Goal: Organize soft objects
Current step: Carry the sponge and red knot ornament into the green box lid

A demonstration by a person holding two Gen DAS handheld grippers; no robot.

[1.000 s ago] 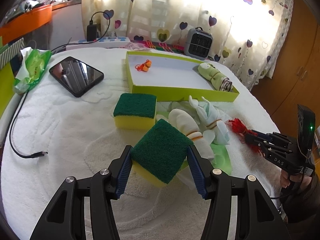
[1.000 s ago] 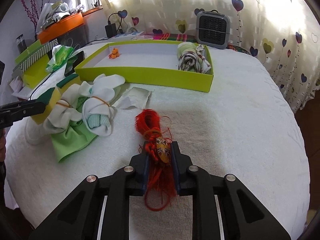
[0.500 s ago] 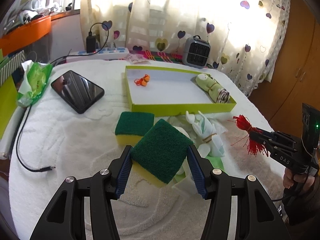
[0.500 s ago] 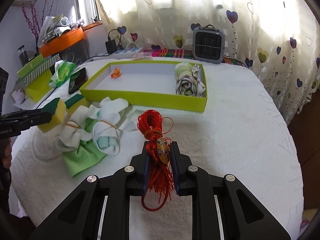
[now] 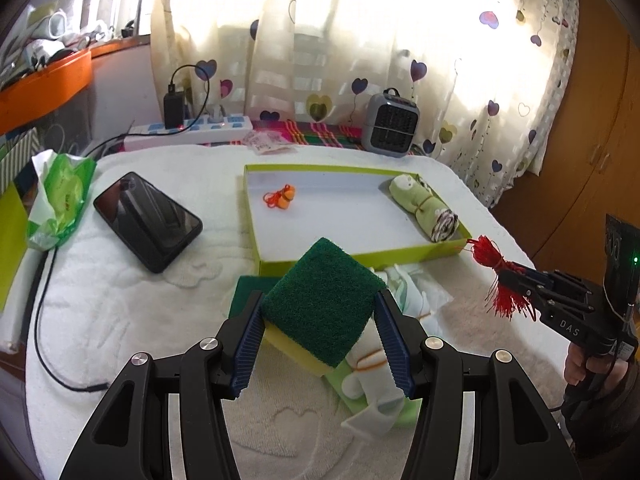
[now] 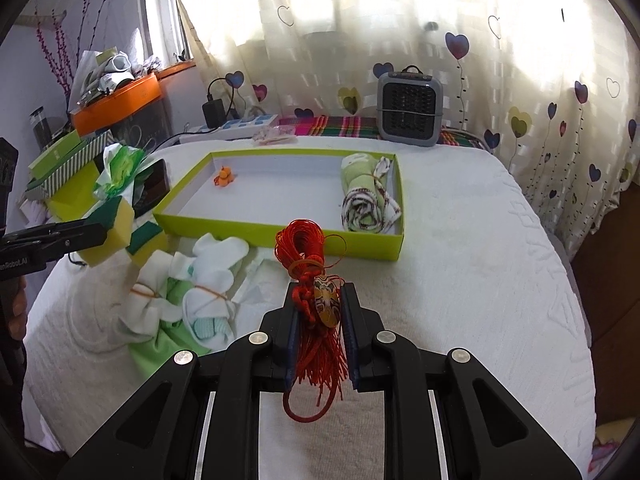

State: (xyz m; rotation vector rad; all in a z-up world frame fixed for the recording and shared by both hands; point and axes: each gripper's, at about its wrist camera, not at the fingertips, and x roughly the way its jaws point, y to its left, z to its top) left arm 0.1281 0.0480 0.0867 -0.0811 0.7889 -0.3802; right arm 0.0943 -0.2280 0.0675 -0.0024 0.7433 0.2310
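My left gripper (image 5: 320,304) is shut on a green-topped yellow sponge (image 5: 316,280), held tilted in the air in front of the lime-green tray (image 5: 360,258). A second sponge (image 5: 242,292) lies on the white cloth below, partly hidden. My right gripper (image 6: 320,292) is shut on a red tassel cord (image 6: 304,248) with an oval ornament, hanging above the cloth short of the tray's near wall (image 6: 280,236). The tray holds a small orange toy (image 5: 282,196) and a rolled cloth (image 5: 424,212). Banded white sock bundles (image 6: 208,276) lie on a green cloth at the left.
A black phone (image 5: 148,220), a green tissue pack (image 5: 60,196) and a loose cable (image 5: 40,320) lie left of the tray. A power strip (image 5: 192,132) and a small grey heater (image 5: 390,126) stand at the back. A wooden cabinet (image 5: 592,160) rises at the right.
Both grippers have risen with their loads. The red tassel has come up off the cloth, and the sponge now hangs higher, over the tray's near wall in the left wrist view.
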